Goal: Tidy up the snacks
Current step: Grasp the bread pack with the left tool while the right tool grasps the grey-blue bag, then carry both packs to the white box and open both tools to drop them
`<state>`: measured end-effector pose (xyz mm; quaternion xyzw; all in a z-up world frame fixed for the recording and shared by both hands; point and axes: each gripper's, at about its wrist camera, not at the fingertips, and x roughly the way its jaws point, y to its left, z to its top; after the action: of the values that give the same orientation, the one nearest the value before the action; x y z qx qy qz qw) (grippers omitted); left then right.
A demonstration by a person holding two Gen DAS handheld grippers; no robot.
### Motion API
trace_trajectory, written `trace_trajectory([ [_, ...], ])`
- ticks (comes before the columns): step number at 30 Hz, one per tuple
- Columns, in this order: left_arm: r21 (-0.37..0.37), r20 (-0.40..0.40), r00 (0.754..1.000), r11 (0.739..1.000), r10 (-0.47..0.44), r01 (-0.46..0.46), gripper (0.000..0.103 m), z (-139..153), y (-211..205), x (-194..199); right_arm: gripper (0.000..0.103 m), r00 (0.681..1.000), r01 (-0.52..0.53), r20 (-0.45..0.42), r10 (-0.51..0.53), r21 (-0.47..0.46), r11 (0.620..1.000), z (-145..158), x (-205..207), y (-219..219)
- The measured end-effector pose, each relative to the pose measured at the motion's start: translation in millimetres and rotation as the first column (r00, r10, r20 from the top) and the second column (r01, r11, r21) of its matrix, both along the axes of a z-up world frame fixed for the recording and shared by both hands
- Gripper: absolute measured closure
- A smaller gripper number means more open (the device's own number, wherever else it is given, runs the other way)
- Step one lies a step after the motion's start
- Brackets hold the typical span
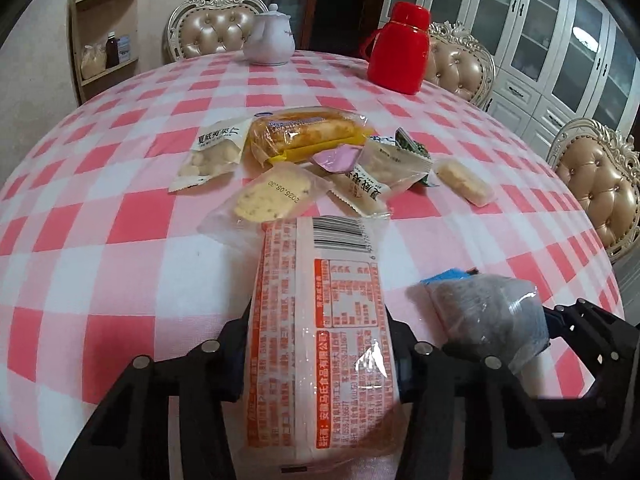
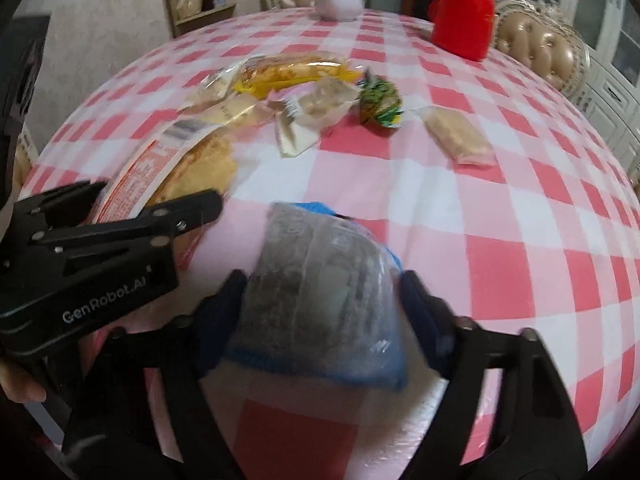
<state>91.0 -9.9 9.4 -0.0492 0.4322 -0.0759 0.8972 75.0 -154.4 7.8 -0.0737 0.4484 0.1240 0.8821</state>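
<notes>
Left wrist: left gripper (image 1: pixel 320 344) pinching orange-print pkt (image 1: pixel 316 320). Right gripper (image 2: pixel 320 300) pinching dark blue-edged pkt (image 2: pixel 316 296); snack pile (image 1: pixel 320 156) far.

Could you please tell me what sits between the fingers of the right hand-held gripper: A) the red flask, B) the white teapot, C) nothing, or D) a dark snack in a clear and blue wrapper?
D: the right hand-held gripper has its fingers against both sides of the dark snack on the table.
</notes>
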Motion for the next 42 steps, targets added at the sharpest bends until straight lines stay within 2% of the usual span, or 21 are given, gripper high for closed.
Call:
trace_trajectory([
  [5, -0.024, 0.013, 1.0, 1.0, 0.019, -0.019, 0.055, 2, 6, -5, 0.048, 0.998, 0.048, 0.026, -0.05, 0.058, 0.997, 5, -4, -14],
  [9, -0.038, 0.047, 0.998, 0.999, 0.034, -0.032, 0.055, 7, 9, -8, 0.048, 0.993, 0.094, 0.052, -0.103, 0.159, 0.983, 15, -7, -30],
  [12, -0.056, 0.093, 0.995, 0.998, 0.045, -0.04, 0.055, 14, 13, -16, 0.048, 0.989, 0.102, 0.081, -0.12, 0.201, 0.974, 20, -8, -37],
  [15, -0.075, 0.125, 0.989, 0.995, 0.075, -0.066, 0.055, 19, 19, -26, 0.048, 0.989, 0.108, 0.078, -0.126, 0.203, 0.973, 19, -5, -36],
  [21, -0.117, 0.118, 0.986, 0.988, 0.118, -0.104, 0.055, 20, 34, -36, 0.048, 0.993, 0.075, 0.071, -0.097, 0.262, 0.962, 22, -14, -34],
  [31, -0.166, 0.141, 0.96, 0.962, 0.242, -0.218, 0.055, 25, 65, -73, 0.048, 0.996, -0.017, 0.085, -0.006, 0.272, 0.962, 22, -46, 2],
  [42, -0.144, 0.187, 0.938, 0.953, 0.292, -0.268, 0.055, 34, 84, -127, 0.048, 0.992, -0.079, 0.121, 0.047, 0.278, 0.957, 26, -80, 28],
])
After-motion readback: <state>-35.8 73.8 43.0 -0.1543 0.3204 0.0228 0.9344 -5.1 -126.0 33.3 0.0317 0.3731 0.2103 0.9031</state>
